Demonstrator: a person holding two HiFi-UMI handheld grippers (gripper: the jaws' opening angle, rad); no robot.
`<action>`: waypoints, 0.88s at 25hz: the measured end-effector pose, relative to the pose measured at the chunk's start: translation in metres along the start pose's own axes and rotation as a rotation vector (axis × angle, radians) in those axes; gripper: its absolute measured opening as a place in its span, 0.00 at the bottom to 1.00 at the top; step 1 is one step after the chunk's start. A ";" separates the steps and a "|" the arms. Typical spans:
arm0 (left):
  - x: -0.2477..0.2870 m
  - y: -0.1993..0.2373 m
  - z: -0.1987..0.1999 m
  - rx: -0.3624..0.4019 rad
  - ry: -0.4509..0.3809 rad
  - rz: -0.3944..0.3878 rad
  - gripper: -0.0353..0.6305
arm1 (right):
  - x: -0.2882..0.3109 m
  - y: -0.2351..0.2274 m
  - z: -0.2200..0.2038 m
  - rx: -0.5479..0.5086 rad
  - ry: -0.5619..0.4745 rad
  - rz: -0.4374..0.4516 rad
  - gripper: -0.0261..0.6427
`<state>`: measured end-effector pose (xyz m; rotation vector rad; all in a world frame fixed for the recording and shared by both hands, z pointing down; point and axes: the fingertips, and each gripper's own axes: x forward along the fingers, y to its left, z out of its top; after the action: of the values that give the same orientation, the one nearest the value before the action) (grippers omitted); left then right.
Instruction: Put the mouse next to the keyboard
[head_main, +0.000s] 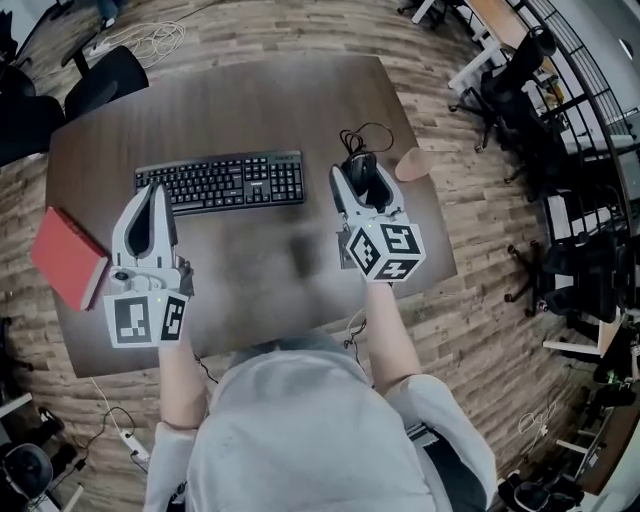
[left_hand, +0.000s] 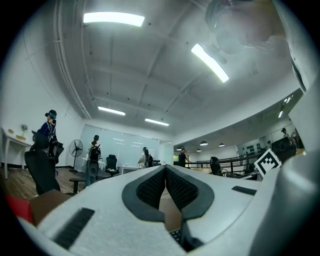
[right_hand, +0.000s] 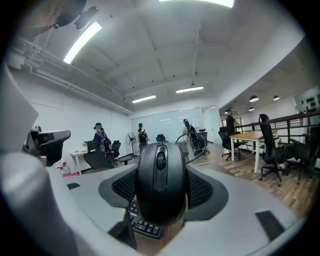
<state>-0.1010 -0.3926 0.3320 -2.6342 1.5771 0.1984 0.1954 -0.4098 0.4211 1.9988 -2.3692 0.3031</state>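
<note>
A black wired mouse (head_main: 362, 176) (right_hand: 161, 181) sits clamped between the jaws of my right gripper (head_main: 362, 190) (right_hand: 161, 192), held just right of the black keyboard (head_main: 222, 181). Its cable loops on the table behind it. In the right gripper view the mouse fills the gap between the pads, with keyboard keys (right_hand: 142, 223) showing below it. My left gripper (head_main: 153, 212) (left_hand: 165, 186) hovers over the keyboard's left end, jaws shut together with nothing between them.
The brown table (head_main: 250, 100) carries a red book (head_main: 68, 256) at its left edge. A pale round pad (head_main: 412, 164) lies right of the mouse. Office chairs (head_main: 105, 80) stand beyond the table's far corner, more desks at the right.
</note>
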 end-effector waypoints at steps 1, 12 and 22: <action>0.002 0.000 -0.002 0.001 0.005 0.007 0.07 | 0.007 -0.005 -0.006 0.005 0.016 0.002 0.41; 0.019 0.000 -0.022 0.017 0.067 0.074 0.07 | 0.065 -0.050 -0.075 0.028 0.209 0.006 0.41; 0.018 0.010 -0.032 0.023 0.101 0.147 0.07 | 0.091 -0.067 -0.134 0.038 0.368 0.002 0.41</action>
<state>-0.0986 -0.4171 0.3616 -2.5500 1.7946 0.0553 0.2314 -0.4869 0.5742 1.7690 -2.1491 0.6569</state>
